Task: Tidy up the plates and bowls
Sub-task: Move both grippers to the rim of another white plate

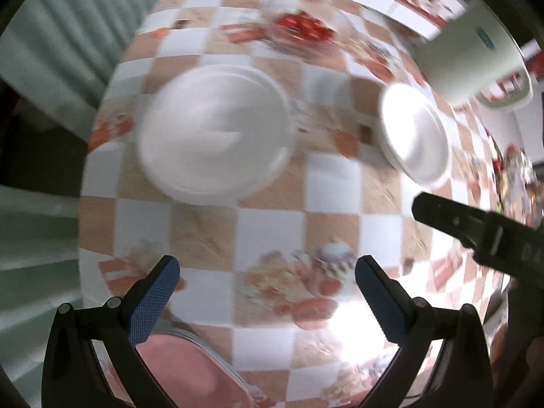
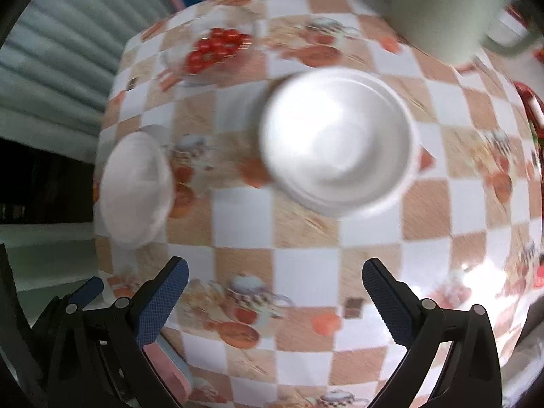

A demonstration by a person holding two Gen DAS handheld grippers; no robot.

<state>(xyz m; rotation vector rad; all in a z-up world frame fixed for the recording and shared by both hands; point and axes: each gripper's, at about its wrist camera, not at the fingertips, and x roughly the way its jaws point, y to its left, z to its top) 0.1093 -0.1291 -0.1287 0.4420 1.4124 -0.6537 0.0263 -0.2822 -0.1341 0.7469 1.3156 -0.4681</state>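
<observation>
Above the checkered tablecloth [image 1: 272,224] | both my grippers, left gripper [image 1: 267,273] and right gripper [image 2: 275,277], wide, empty | step: between pickups, I judge | next: align over bowl [image 2: 336,146] beside plate stack [image 1: 214,132], mug [image 2: 445,10] behind.

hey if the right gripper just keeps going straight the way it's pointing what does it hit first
Most likely the bare checkered tablecloth. The right gripper points down with open, empty jaws, and only cloth shows between them. The white bowl sits beyond the fingertips, so it seems off that line, though blur leaves depth uncertain.
</observation>
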